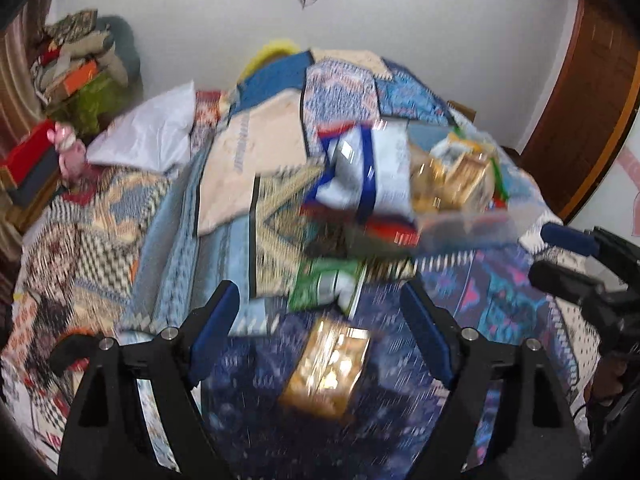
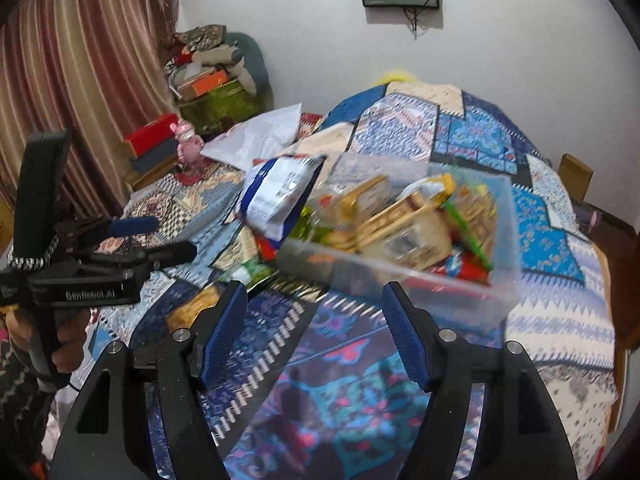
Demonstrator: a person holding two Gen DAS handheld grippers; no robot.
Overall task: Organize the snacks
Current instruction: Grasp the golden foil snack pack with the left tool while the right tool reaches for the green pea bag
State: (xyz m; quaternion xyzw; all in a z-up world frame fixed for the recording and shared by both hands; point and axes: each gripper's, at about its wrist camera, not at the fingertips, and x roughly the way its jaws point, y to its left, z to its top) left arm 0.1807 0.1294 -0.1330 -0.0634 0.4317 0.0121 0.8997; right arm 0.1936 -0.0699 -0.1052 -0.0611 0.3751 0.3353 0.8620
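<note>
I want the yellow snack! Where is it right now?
The yellow snack packet lies on the blue patterned bedspread, low in the left wrist view, below the green packet and outside the clear box.

Bed (image 2: 560,320): bears everything.
Bin (image 2: 508,240): on the bed, packed with snacks.
Large bag (image 2: 280,196): leans at the bin's left edge.
Two packets (image 1: 326,364) (image 1: 328,284): loose on the bed, before the bin.
Pillow (image 2: 260,140): behind, left.

clear plastic bin (image 2: 420,280) | glossy foil snack packets (image 2: 280,196) | patterned cloth quilt (image 2: 552,240) | wooden door (image 1: 592,92)
</note>
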